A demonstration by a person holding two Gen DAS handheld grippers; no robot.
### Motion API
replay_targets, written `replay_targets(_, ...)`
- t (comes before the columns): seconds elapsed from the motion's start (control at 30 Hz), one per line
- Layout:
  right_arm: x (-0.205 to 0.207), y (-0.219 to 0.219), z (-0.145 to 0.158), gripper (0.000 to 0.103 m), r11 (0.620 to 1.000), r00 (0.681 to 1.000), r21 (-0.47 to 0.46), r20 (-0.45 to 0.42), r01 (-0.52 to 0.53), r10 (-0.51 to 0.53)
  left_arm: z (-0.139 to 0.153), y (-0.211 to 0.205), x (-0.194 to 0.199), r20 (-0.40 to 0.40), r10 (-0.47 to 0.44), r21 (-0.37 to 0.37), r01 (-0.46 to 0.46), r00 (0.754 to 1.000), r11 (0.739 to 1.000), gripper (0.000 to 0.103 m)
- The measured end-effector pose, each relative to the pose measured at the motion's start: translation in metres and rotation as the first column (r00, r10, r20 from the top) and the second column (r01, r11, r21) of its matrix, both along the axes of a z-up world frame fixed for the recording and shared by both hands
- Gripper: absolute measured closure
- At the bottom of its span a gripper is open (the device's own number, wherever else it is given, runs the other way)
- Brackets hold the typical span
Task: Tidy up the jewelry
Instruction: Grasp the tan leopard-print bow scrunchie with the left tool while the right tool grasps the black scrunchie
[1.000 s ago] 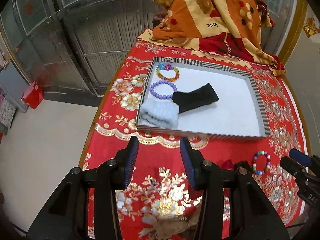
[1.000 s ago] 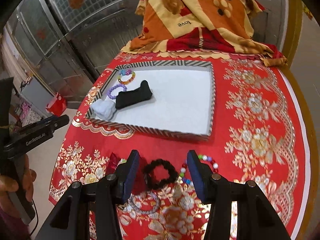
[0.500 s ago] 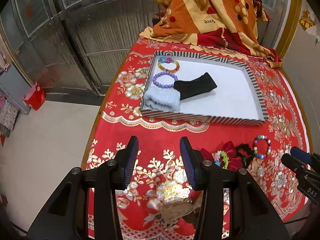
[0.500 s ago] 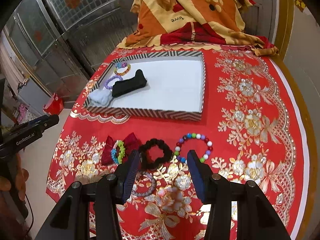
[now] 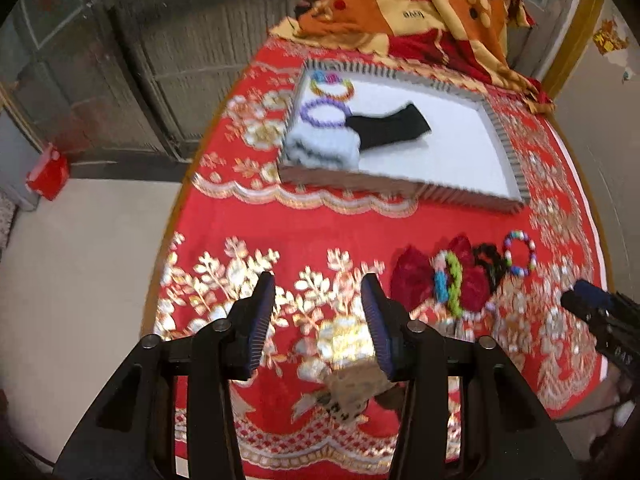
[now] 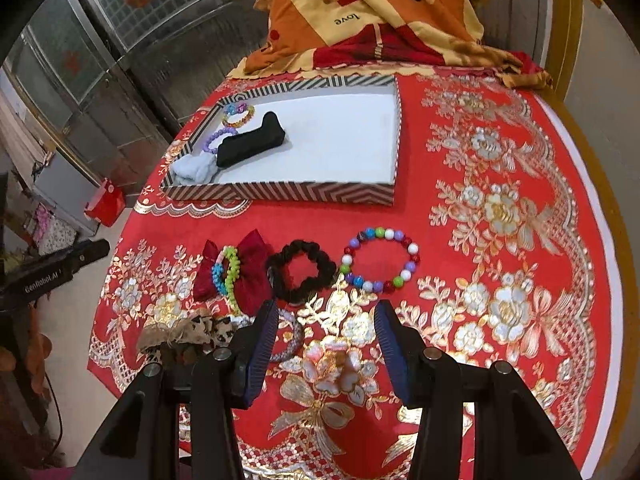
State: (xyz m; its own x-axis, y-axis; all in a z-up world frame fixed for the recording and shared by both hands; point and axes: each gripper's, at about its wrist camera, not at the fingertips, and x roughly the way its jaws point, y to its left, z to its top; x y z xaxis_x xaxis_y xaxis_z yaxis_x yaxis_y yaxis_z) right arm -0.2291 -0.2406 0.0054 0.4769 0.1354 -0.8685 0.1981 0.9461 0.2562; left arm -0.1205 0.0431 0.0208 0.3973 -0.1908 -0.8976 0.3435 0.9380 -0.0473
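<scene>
Jewelry lies near the bench's point(image 6: 500, 152) front edge, a beaded bracelet point(image 6: 380, 260) beside a black scrunchie point(image 6: 301, 271), while the right hand-held gripper point(image 6: 326, 340) hovers empty with jaws apart and the left hand-held gripper point(image 5: 318, 312) is opening on nothing.

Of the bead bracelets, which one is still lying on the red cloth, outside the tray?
The big multicoloured bead bracelet, right of the black scrunchie. The purple and orange ones lie inside the tray.
</scene>
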Motion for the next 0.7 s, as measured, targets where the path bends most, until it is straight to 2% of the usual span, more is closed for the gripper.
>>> replay_targets(0.13,-0.004,0.000,-0.010,0.055,1.000,1.000,0.009,-0.029,-0.012,0.013,-0.014,0.004,-0.006,-0.065,-0.044,-0.032,0.042,0.997,0.999,0.053)
replay_targets(0.27,-0.006,-0.002,-0.022,0.055,1.000,0.998,0.013,-0.061,-0.016,0.017,-0.029,0.001,-0.016,-0.143,-0.116,-0.081,0.105,0.983,0.991,0.052)
replay_targets(0.4,-0.005,-0.012,-0.030,0.055,1.000,0.998,-0.001,-0.070,0.006,-0.006,-0.041,-0.011,-0.026,-0.191,-0.196,-0.115,0.177,0.962,0.978,0.046)
replay_targets(0.53,0.003,-0.027,-0.037,0.055,0.999,0.997,-0.020,-0.066,0.037,-0.039,-0.053,-0.023,-0.034,-0.217,-0.252,-0.098,0.236,0.943,0.967,0.046)
replay_targets(0.63,0.015,-0.035,-0.044,0.055,0.997,0.995,-0.049,-0.080,0.053,-0.057,-0.063,-0.030,-0.037,-0.242,-0.272,-0.084,0.259,0.931,0.962,0.046)
replay_targets(0.7,0.021,-0.037,-0.045,0.056,0.998,0.995,-0.037,-0.081,0.048,-0.051,-0.067,-0.033,-0.039,-0.245,-0.277,-0.070,0.268,0.929,0.961,0.046)
